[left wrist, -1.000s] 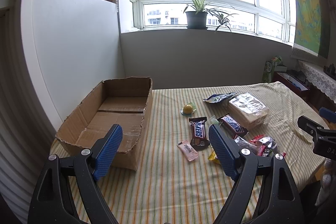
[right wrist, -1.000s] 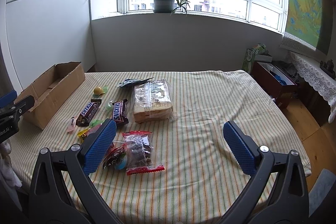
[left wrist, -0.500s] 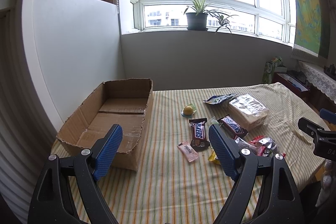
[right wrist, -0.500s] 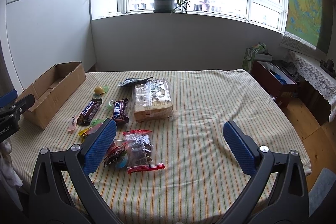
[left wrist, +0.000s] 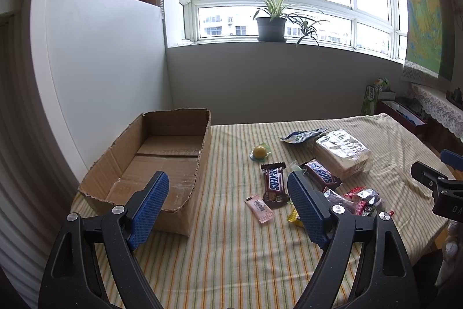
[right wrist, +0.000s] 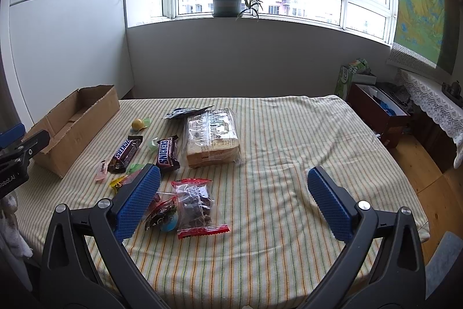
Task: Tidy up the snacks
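Left wrist view showed the left gripper (left wrist: pixel 224 207) spread wide and empty above the striped tablecloth (left wrist: pixel 231 259), between the empty cardboard box (left wrist: pixel 162 152) and the scattered snacks: a Snickers bar (left wrist: pixel 274 179) and a small pink packet (left wrist: pixel 259 208) nearest. The right gripper (right wrist: pixel 233 201) likewise hung agape, holding nothing, near a clear red-edged bag (right wrist: pixel 196 204). Sorting had apparently not begun; the next move likely called for lowering onto one snack.

Home room: windowsill plant (left wrist: pixel 271 25), striped tablecloth (right wrist: pixel 275 135)
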`<state>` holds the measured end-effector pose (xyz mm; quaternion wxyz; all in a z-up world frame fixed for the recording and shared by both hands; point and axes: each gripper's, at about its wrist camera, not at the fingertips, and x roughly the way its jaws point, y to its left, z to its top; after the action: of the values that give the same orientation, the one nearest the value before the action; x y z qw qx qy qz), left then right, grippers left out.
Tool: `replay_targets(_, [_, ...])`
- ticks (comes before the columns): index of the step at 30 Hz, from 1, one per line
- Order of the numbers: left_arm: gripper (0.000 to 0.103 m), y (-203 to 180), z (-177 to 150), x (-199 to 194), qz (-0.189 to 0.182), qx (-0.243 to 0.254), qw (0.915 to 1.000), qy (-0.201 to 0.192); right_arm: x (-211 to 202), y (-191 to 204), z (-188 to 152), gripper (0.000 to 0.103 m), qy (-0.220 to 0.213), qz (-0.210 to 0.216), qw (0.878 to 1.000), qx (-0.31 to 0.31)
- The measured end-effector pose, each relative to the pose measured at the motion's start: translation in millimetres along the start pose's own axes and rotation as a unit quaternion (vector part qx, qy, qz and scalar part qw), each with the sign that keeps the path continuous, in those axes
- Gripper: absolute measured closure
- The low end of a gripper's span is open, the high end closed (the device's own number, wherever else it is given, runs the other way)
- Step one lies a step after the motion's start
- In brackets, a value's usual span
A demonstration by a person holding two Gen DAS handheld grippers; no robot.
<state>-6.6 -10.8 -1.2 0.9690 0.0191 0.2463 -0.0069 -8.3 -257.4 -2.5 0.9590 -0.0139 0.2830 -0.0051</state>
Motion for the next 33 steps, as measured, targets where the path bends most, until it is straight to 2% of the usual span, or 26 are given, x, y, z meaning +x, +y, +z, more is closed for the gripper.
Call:
replay_targets(22, [0.019,-2,0,3,-0.001,0.003,1.0000,0.003,4,0,-3,0.000,0.006,0.002,1.000,-0.001])
replay_targets(33, [0.019,-6,-2,7,-0.011,0.006,0.9998,0.015,9,-17,-6,0.000,0.025,0.009,1.000,0.005])
